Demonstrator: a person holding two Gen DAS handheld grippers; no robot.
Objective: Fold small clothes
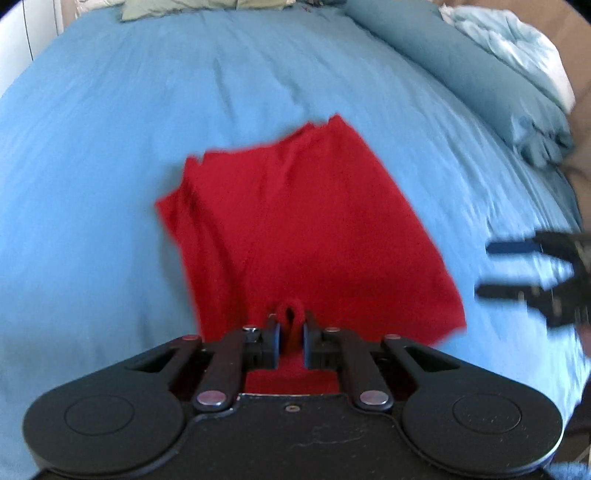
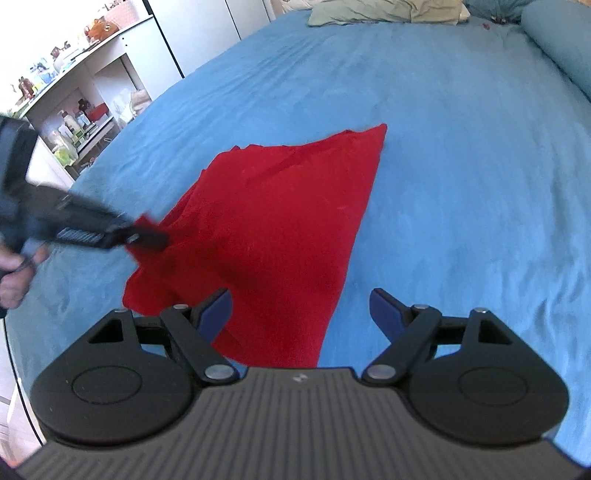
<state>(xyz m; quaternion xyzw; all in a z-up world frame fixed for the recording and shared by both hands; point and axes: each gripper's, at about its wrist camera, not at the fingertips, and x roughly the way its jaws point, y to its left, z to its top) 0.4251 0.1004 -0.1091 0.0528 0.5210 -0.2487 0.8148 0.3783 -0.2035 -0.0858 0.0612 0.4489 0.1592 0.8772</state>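
Observation:
A red cloth garment (image 1: 303,221) lies partly folded on the blue bed sheet (image 1: 110,129); it also shows in the right wrist view (image 2: 280,221). My left gripper (image 1: 290,325) is shut on a pinch of the red garment's near edge and lifts it a little; it shows at the left of the right wrist view (image 2: 147,236). My right gripper (image 2: 299,310) is open and empty, just above the garment's near right corner; it appears blurred at the right edge of the left wrist view (image 1: 495,269).
A blue pillow (image 1: 461,74) and a pale crumpled duvet (image 1: 517,48) lie along the bed's right side. A greenish pillow (image 2: 369,14) sits at the far end. White shelves with small items (image 2: 74,110) stand left of the bed.

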